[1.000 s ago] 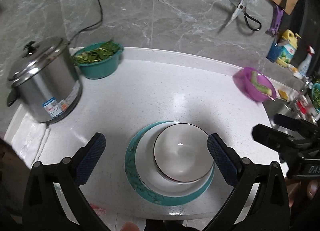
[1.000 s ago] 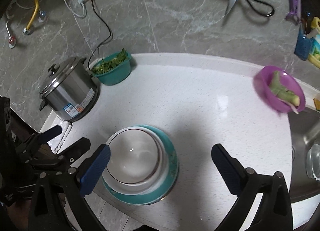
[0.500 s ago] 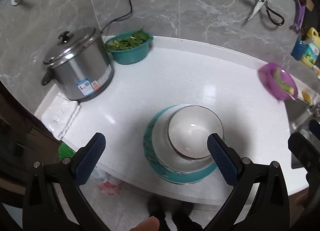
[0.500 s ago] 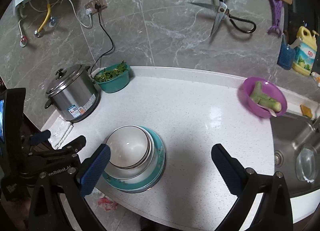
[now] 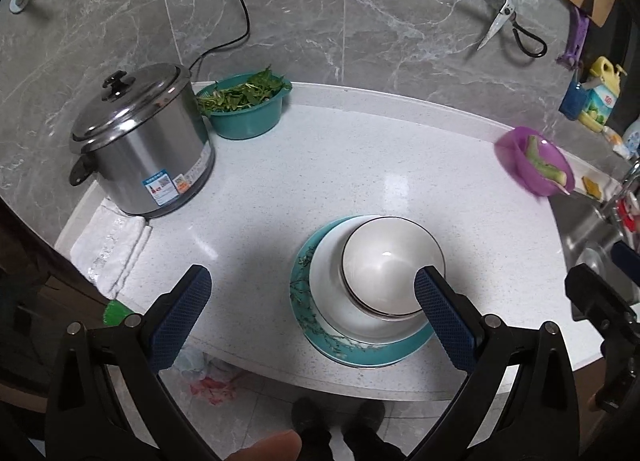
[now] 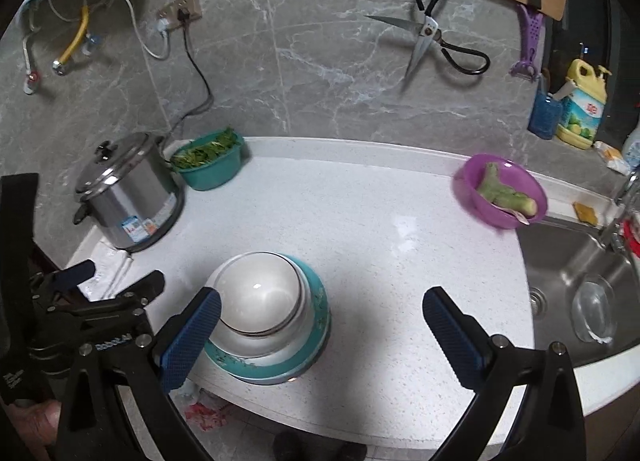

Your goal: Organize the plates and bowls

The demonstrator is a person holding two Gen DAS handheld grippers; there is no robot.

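Observation:
A white bowl [image 5: 390,261] with a dark rim sits nested in a larger white bowl [image 5: 332,293], which stands on a teal patterned plate [image 5: 308,321] near the counter's front edge. The stack also shows in the right wrist view: bowl [image 6: 260,289], plate [image 6: 320,301]. My left gripper [image 5: 312,313] is open and empty, held above and in front of the stack. My right gripper [image 6: 320,321] is open and empty, above the counter just right of the stack. The left gripper [image 6: 108,285] shows at the left edge of the right wrist view.
A steel rice cooker [image 5: 140,141] and a teal basin of greens [image 5: 244,109] stand at the back left. A purple bowl with a vegetable [image 6: 500,189] sits beside the sink [image 6: 580,281]. A white cloth [image 5: 108,249] lies by the cooker. Scissors [image 6: 432,37] hang on the wall.
Both grippers have drawn back and up from the stack, so more of the counter and the floor shows. The stack has not moved. Both stay open.

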